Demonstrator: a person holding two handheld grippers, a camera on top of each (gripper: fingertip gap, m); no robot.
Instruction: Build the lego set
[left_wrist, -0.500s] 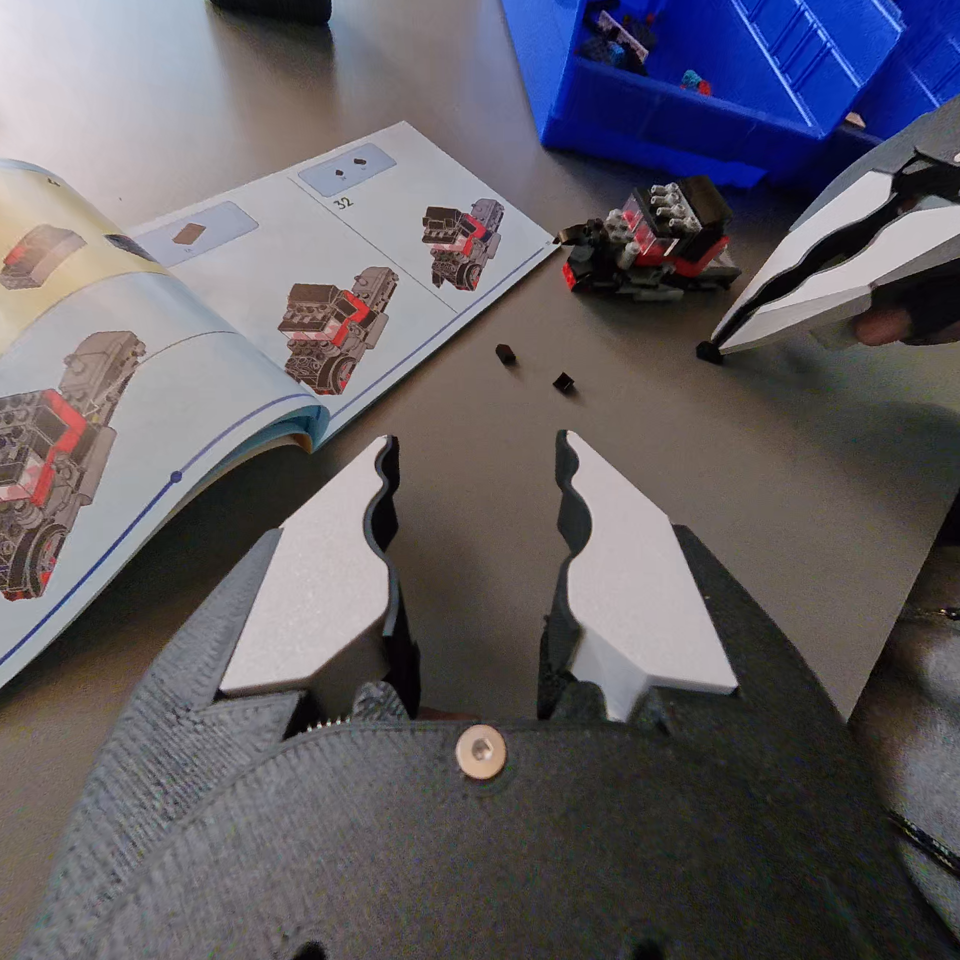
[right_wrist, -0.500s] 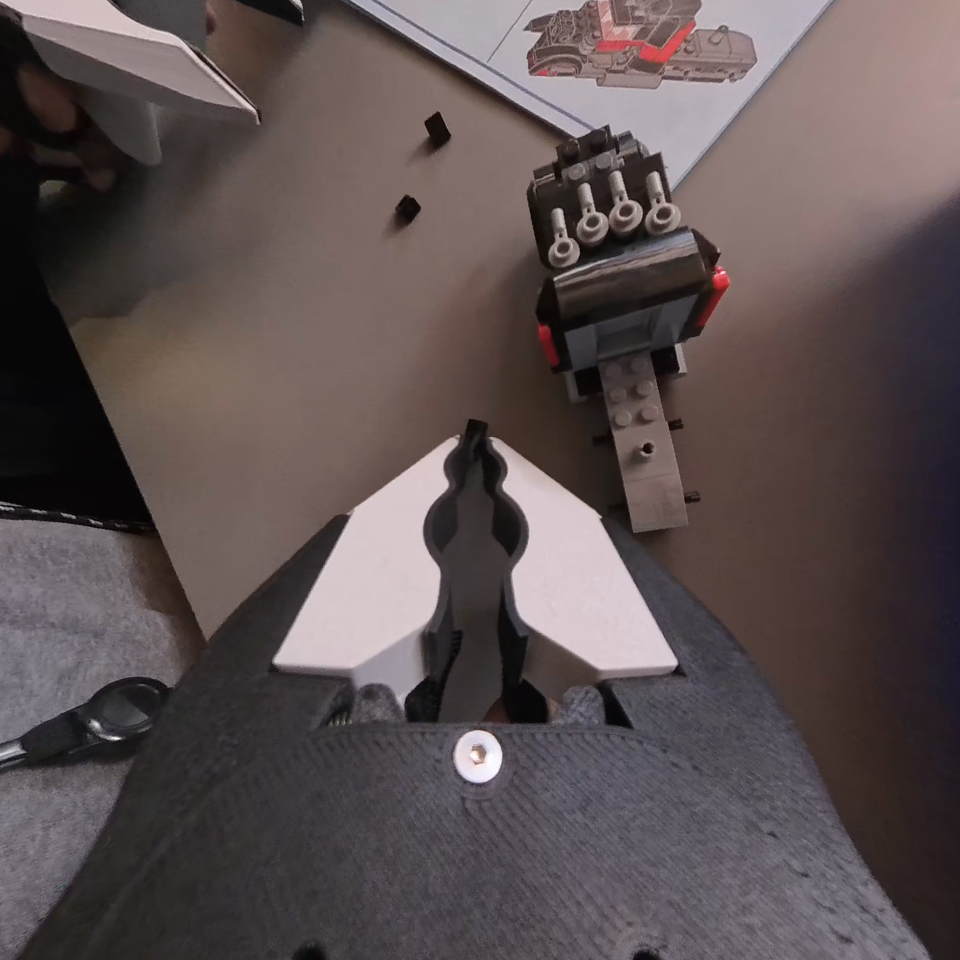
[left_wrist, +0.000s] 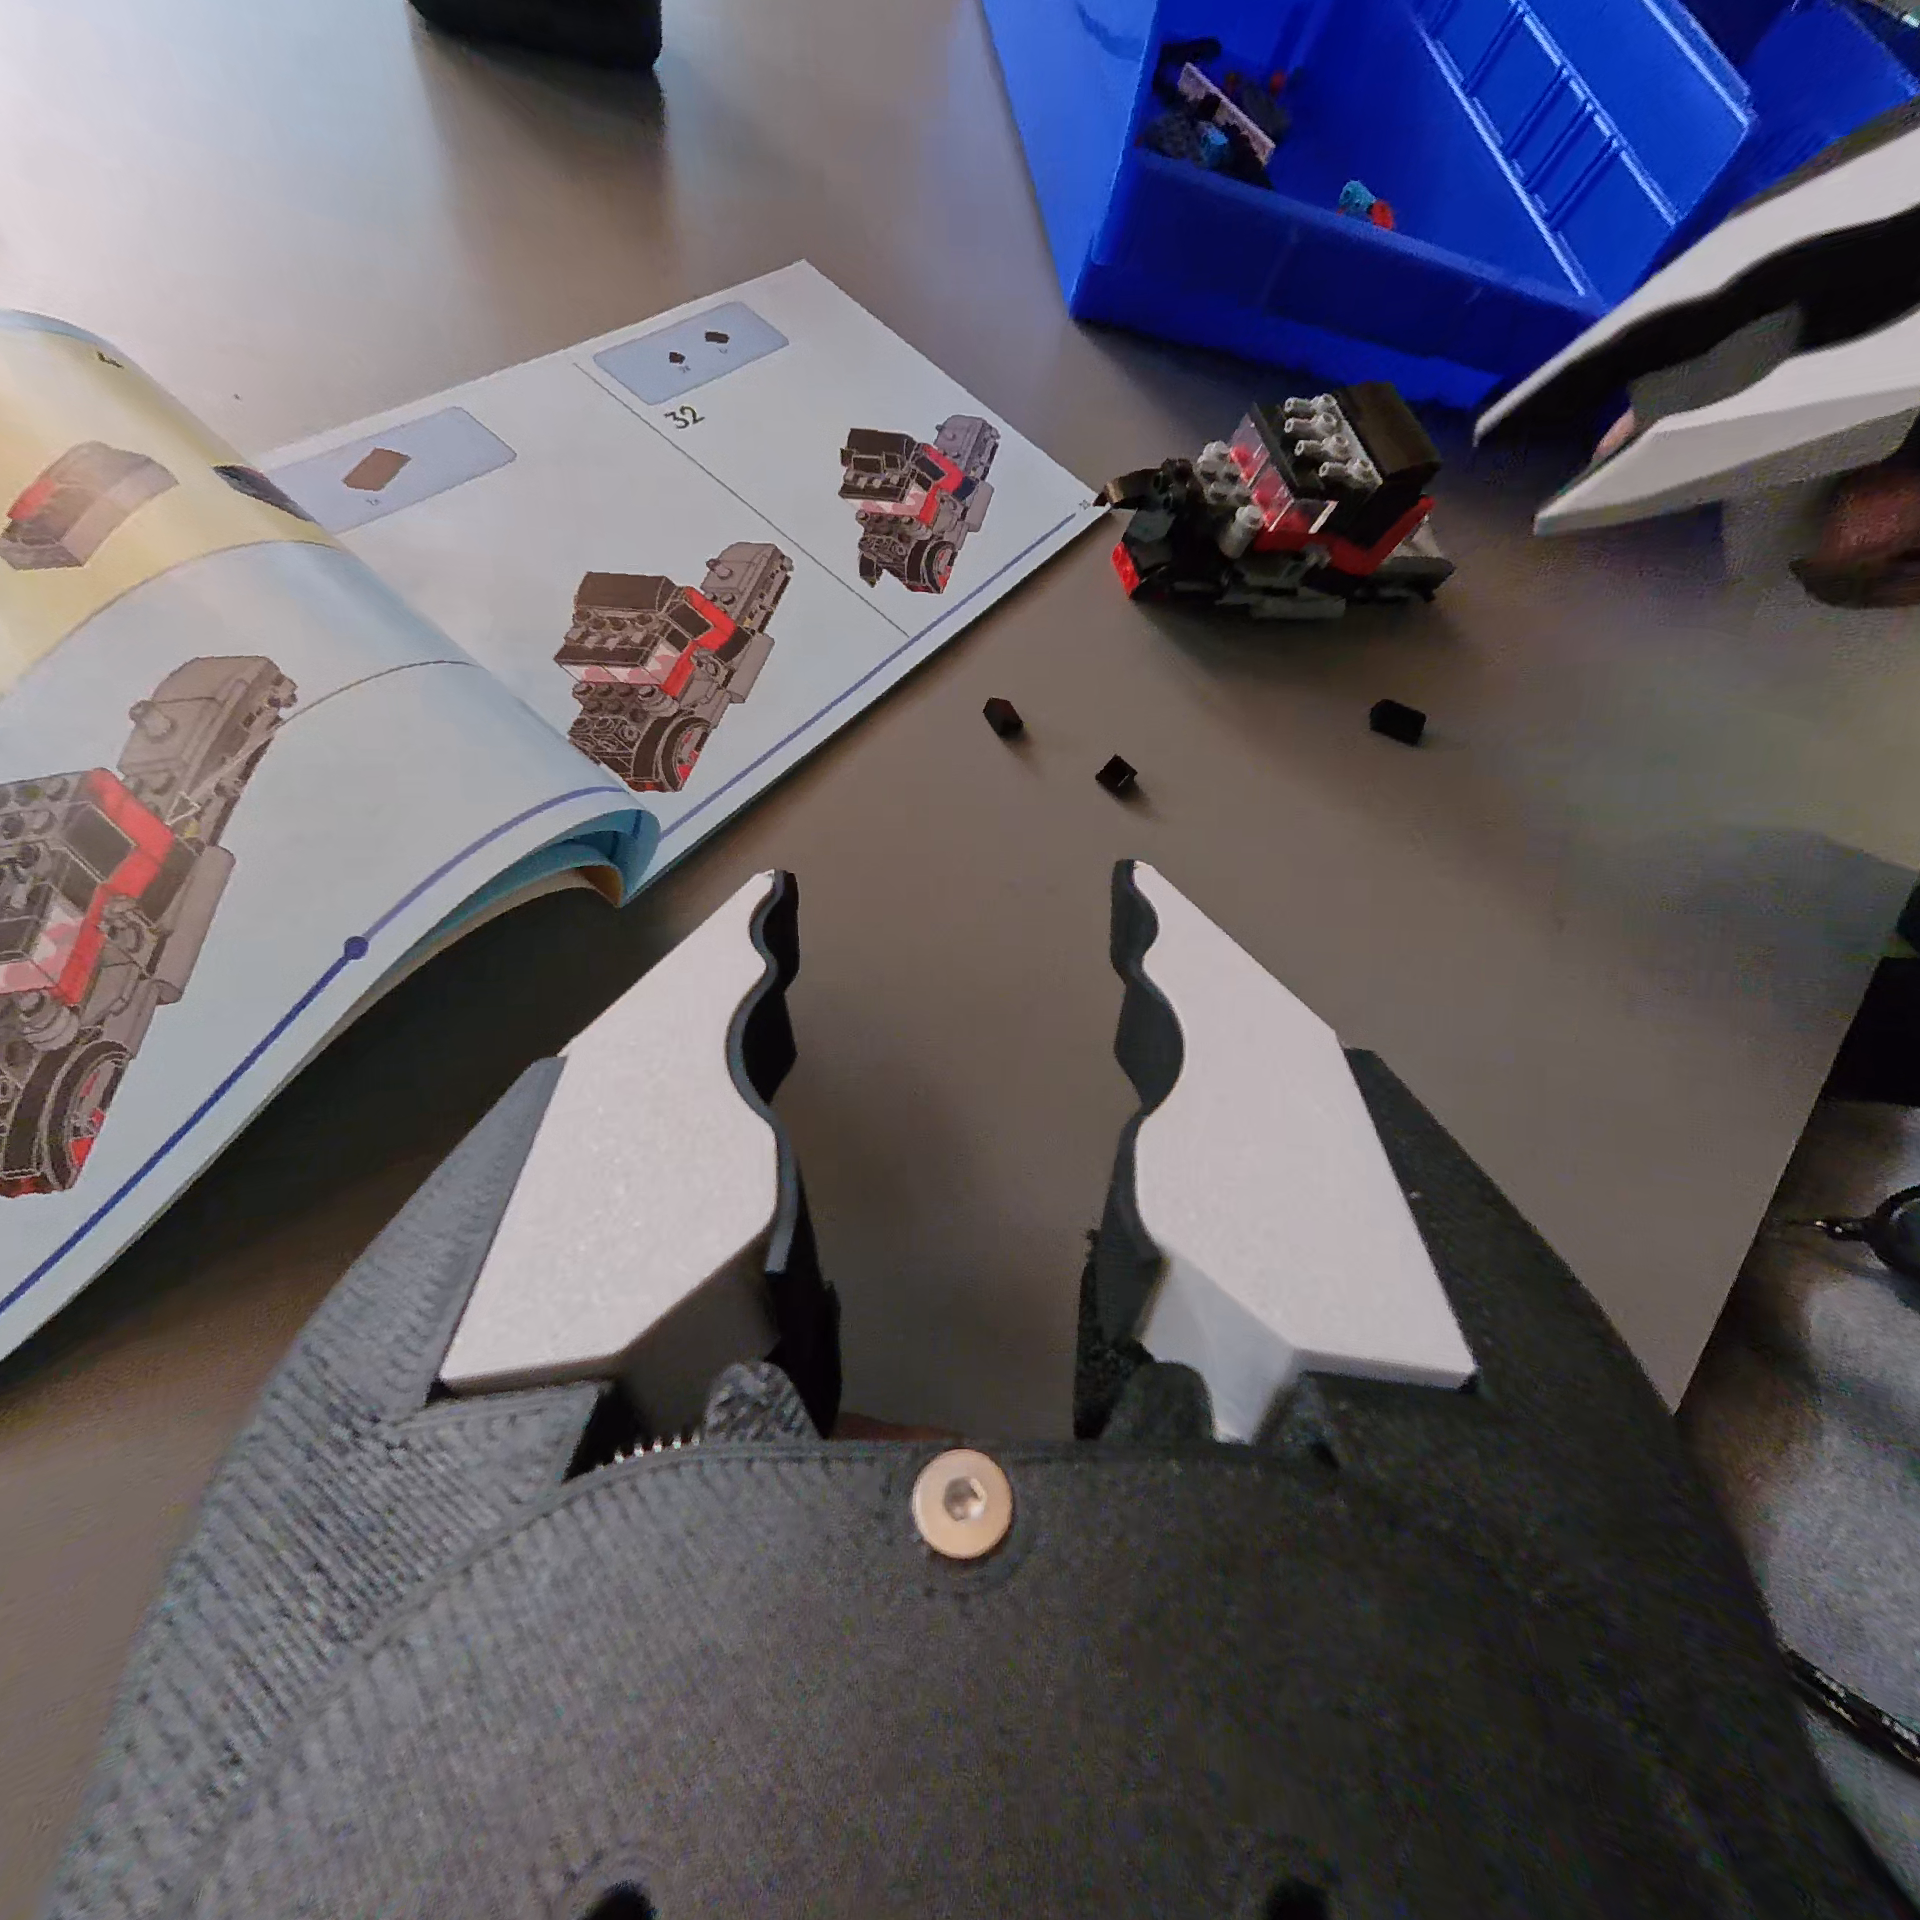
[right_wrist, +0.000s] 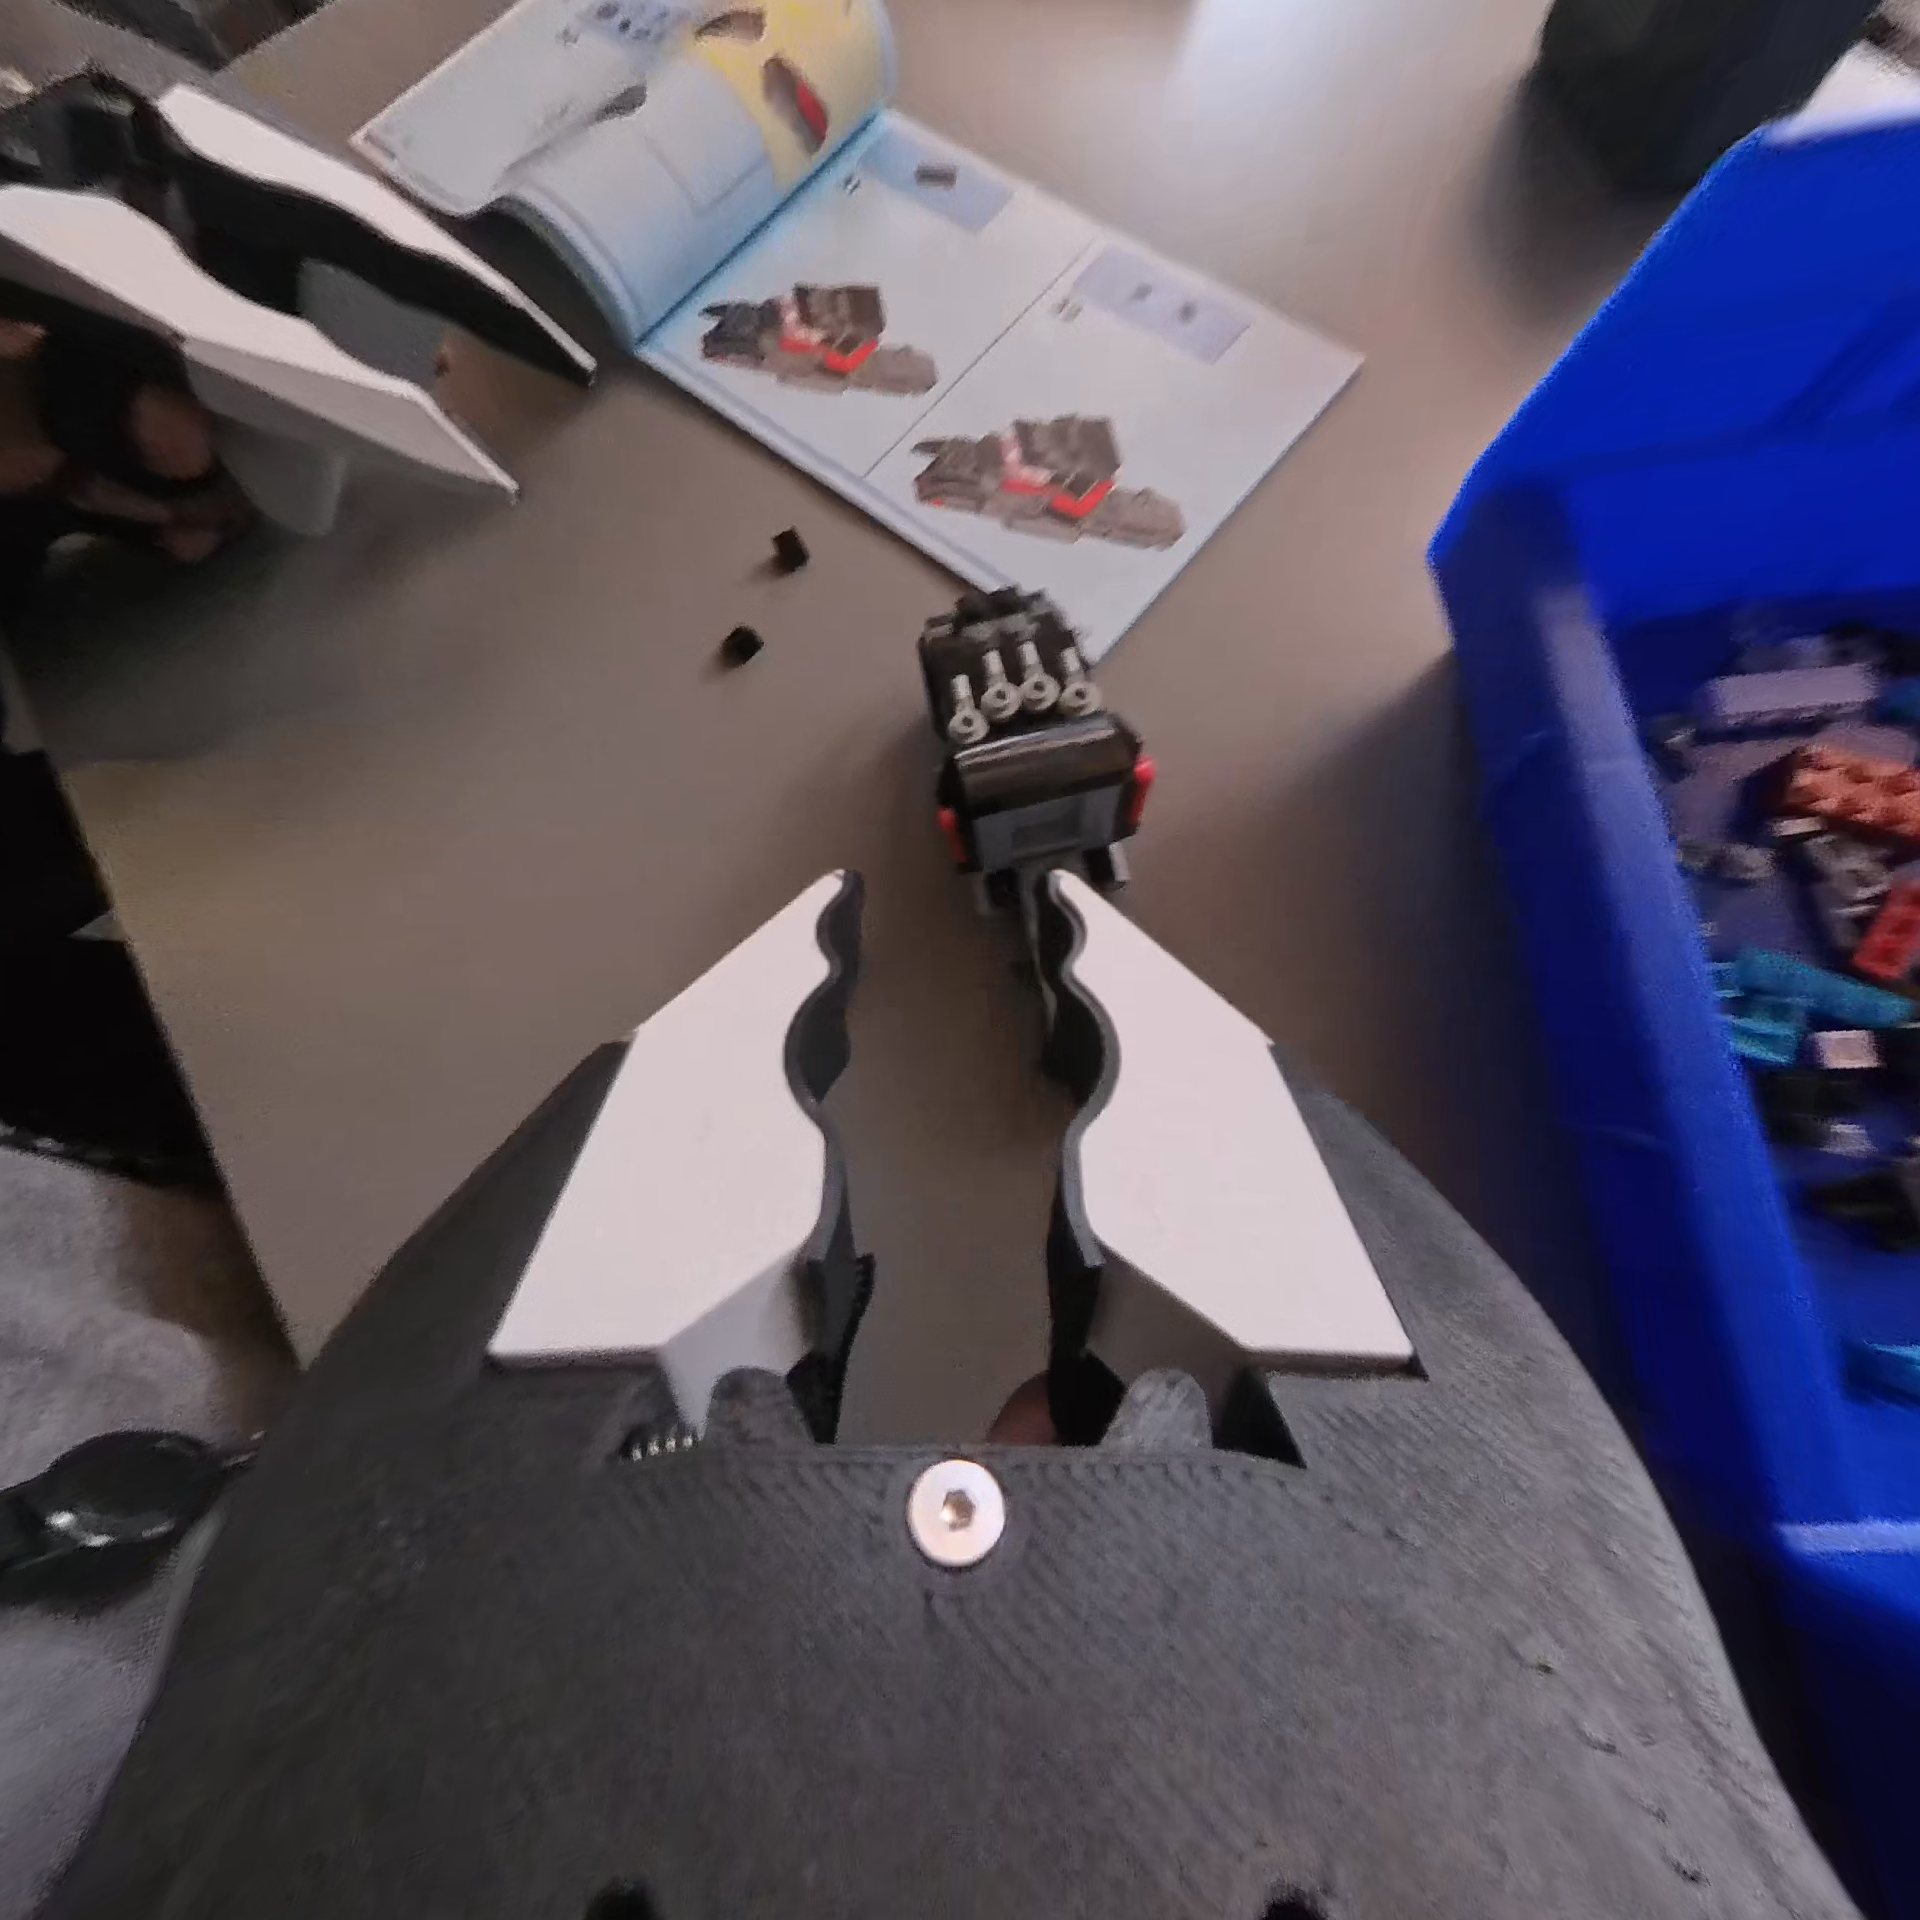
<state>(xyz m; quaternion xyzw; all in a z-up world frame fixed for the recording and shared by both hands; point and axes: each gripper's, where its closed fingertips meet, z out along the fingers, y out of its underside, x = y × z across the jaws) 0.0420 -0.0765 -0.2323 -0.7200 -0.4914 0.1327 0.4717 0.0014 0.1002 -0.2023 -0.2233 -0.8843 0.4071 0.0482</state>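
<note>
**Both tongs open over a half-built lego model**

The left tongs (left_wrist: 956, 873) hang over the grey bench (left_wrist: 1455, 1039) near its front edge, jaws spread wide with nothing between them. The right tongs (right_wrist: 951, 883) are also parted and empty, tips just behind the rear of the lego model (right_wrist: 1034, 764); the grey tail plate of the model runs down beside the right-hand finger (right_wrist: 1195, 1143), and whether they touch cannot be told.

The model, black and grey with red sides and a row of light grey pegs on top, stands on the bench just off the outer corner of the open instruction booklet (left_wrist: 436, 665). The booklet lies flat toward the left side of the bench, its pages showing build steps.

Three small black pieces lie loose on the bench in front of the model: one (left_wrist: 1003, 717) close to the booklet's edge, a second (left_wrist: 1117, 774) just beside it, and a third (left_wrist: 1395, 720) apart to the right, below the model's tail.

A blue bin (right_wrist: 1558, 727) holding mixed lego pieces stands at the far right of the bench, behind the model.
</note>
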